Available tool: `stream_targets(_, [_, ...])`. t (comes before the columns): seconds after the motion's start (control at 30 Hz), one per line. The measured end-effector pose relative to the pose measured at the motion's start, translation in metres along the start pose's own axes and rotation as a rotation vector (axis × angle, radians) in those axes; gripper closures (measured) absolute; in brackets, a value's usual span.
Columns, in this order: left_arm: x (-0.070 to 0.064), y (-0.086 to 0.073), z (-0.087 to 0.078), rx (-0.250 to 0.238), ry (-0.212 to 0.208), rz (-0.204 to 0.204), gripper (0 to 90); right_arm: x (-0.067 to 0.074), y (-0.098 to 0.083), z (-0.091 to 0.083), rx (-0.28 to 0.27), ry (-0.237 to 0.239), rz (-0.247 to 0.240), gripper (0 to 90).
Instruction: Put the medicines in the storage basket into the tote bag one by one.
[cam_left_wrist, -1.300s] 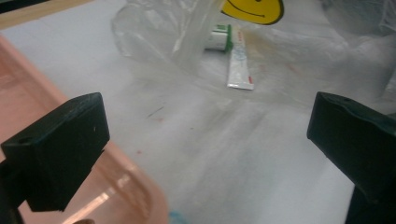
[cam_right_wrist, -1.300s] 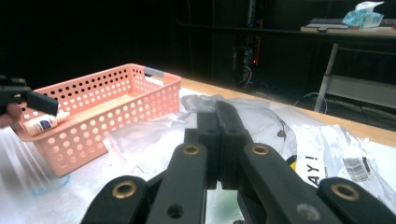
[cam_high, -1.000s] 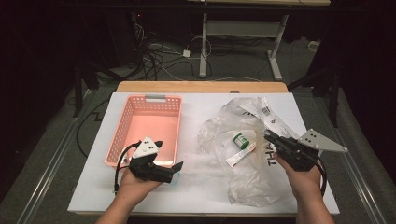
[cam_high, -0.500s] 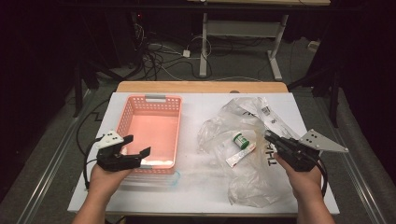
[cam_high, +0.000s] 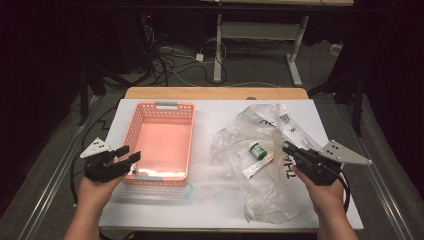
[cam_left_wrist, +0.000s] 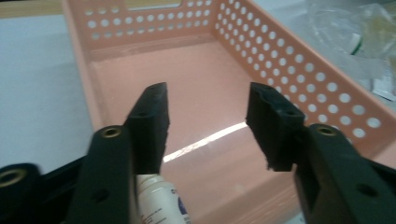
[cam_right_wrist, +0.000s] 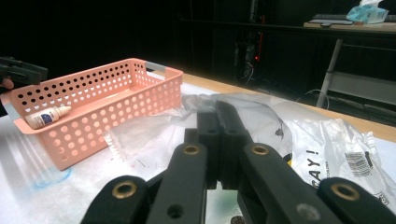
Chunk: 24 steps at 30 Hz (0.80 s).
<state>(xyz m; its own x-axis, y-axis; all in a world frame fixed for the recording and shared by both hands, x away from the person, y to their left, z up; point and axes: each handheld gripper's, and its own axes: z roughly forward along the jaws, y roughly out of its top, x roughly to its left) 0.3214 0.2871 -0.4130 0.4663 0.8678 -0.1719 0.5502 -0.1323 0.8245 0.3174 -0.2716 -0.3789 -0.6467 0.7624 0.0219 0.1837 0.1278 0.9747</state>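
A pink perforated basket (cam_high: 187, 131) stands on the white table, left of centre. A small white dropper bottle (cam_right_wrist: 46, 116) lies inside at its near end, and the left gripper view shows the bottle (cam_left_wrist: 159, 200) just under one jaw. My left gripper (cam_high: 131, 152) hovers at the basket's near left corner; its jaws have just been closing, stand half apart and have nothing between them (cam_left_wrist: 208, 116). My right gripper (cam_high: 286, 146) is shut and empty, low over crumpled clear plastic bags (cam_high: 260, 130), with its jaws pressed together (cam_right_wrist: 219, 109).
In the bags lie a green-capped tube (cam_high: 257, 150) and a white packet (cam_high: 256, 167). A clear sleeve with a blue edge (cam_high: 186, 192) lies in front of the basket. A wooden strip (cam_high: 215, 93) runs along the far table edge, with cables and desk legs beyond.
My left hand has moved left, from in front of the basket's near end to its near left corner, and its jaws have narrowed. The right hand has kept still.
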Motion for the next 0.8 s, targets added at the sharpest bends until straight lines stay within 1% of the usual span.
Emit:
stream_targets(0.03, [0.000, 0.000, 0.000, 0.007, 0.012, -0.018, 54.3, 0.000, 0.000, 0.000, -0.001, -0.001, 0.001, 90.0])
stream_targets(0.07, [0.001, 0.000, 0.001, 0.018, 0.007, -0.033, 59.9, -0.001, 0.000, 0.000, 0.000, -0.002, 0.001, 90.0])
stream_targets(0.1, [0.000, -0.001, 0.001, 0.019, 0.011, -0.032, 65.0, -0.001, 0.000, 0.000, 0.000, -0.003, 0.002, 90.0])
stream_targets(0.13, [0.000, -0.001, 0.002, 0.028, 0.016, -0.027, 66.4, -0.001, 0.000, 0.000, 0.000, -0.003, 0.002, 90.0])
stream_targets(0.2, [-0.001, 0.000, 0.002, 0.038, 0.023, -0.017, 73.4, 0.000, 0.000, 0.000, 0.000, -0.005, 0.003, 90.0])
stream_targets(0.23, [-0.001, 0.001, 0.001, 0.032, 0.027, -0.014, 76.2, 0.000, 0.000, 0.000, 0.001, -0.005, 0.005, 90.0])
stream_targets(0.27, [-0.001, 0.001, 0.001, 0.021, 0.021, -0.016, 81.2, 0.000, 0.000, 0.000, 0.000, -0.003, 0.000, 90.0])
stream_targets(0.3, [0.000, 0.003, 0.001, 0.029, 0.013, -0.019, 83.2, 0.000, 0.000, -0.001, 0.000, -0.004, 0.001, 90.0])
stream_targets(0.33, [0.000, 0.004, 0.001, 0.043, 0.021, -0.015, 85.5, -0.001, 0.000, -0.001, -0.002, -0.003, -0.002, 90.0])
stream_targets(0.4, [0.002, 0.007, 0.002, 0.089, 0.040, -0.014, 88.4, 0.000, 0.001, -0.001, -0.006, -0.003, 0.000, 90.0])
stream_targets(0.47, [0.007, 0.009, 0.003, 0.135, 0.042, -0.050, 88.4, 0.000, 0.001, -0.002, -0.005, -0.003, 0.000, 90.0])
stream_targets(0.5, [0.009, 0.010, 0.004, 0.154, 0.050, -0.061, 88.5, 0.000, 0.002, -0.002, -0.007, -0.003, 0.000, 90.0])
stream_targets(0.53, [0.012, 0.010, 0.006, 0.184, 0.059, -0.067, 88.5, 0.000, 0.002, -0.002, -0.009, -0.001, -0.002, 90.0])
stream_targets(0.57, [0.013, 0.010, 0.008, 0.215, 0.076, -0.067, 88.5, 0.000, 0.002, -0.002, -0.012, -0.002, 0.000, 90.0])
stream_targets(0.6, [0.014, 0.010, 0.009, 0.238, 0.085, -0.063, 88.5, 0.000, 0.002, -0.003, -0.013, -0.003, 0.000, 90.0])
stream_targets(0.63, [0.015, 0.010, 0.011, 0.256, 0.088, -0.063, 88.5, 0.000, 0.003, -0.003, -0.013, -0.003, -0.001, 90.0])
stream_targets(0.7, [0.015, 0.011, 0.013, 0.290, 0.109, -0.045, 88.5, 0.000, 0.003, -0.003, -0.013, -0.003, 0.001, 90.0])
stream_targets(0.8, [0.014, 0.012, 0.018, 0.350, 0.117, -0.032, 88.5, 0.000, 0.003, -0.004, -0.014, -0.003, -0.002, 90.0])
